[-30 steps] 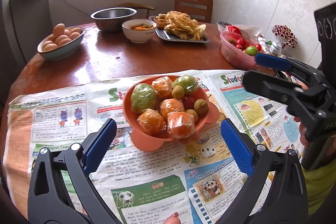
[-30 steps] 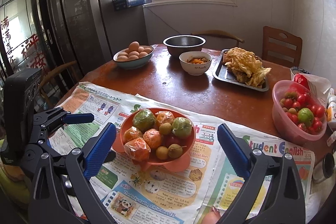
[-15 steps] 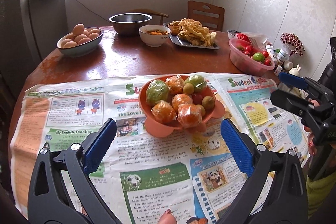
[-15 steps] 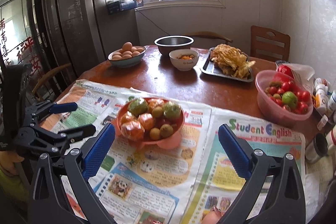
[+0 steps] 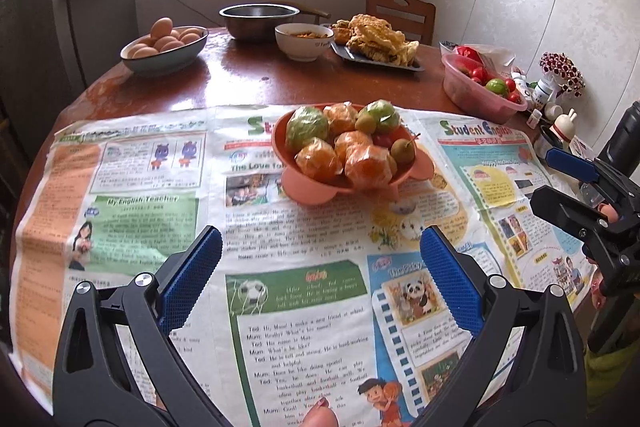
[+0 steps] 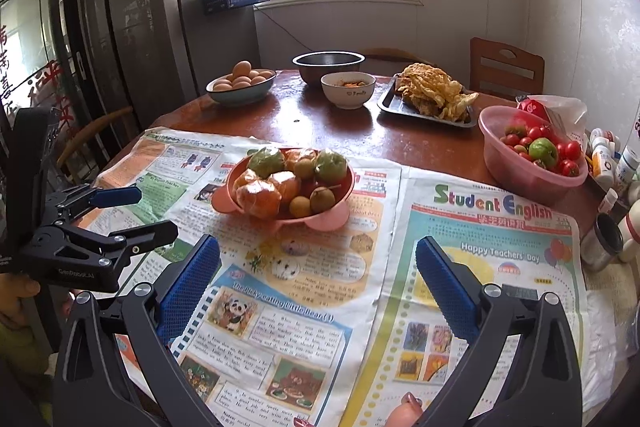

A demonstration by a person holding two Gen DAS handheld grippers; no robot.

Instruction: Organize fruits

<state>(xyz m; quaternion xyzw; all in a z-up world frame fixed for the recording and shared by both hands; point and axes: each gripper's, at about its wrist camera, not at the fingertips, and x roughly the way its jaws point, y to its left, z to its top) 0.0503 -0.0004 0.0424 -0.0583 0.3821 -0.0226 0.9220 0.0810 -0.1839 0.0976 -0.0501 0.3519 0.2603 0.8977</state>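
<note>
In my left wrist view, my left tool point(image 5: 320, 275) hangs open and empty at the bottom of the frame, and the orange fruit bowl point(image 5: 304, 187), heaped with wrapped oranges point(image 5: 368, 165) and green fruit, sits on the newspaper point(image 5: 132, 211) straight ahead, just right of centre. In my right wrist view, my right tool point(image 6: 318, 281) is open and empty too, the bowl ahead and left of centre; neither tool is clearly nearer.
</note>
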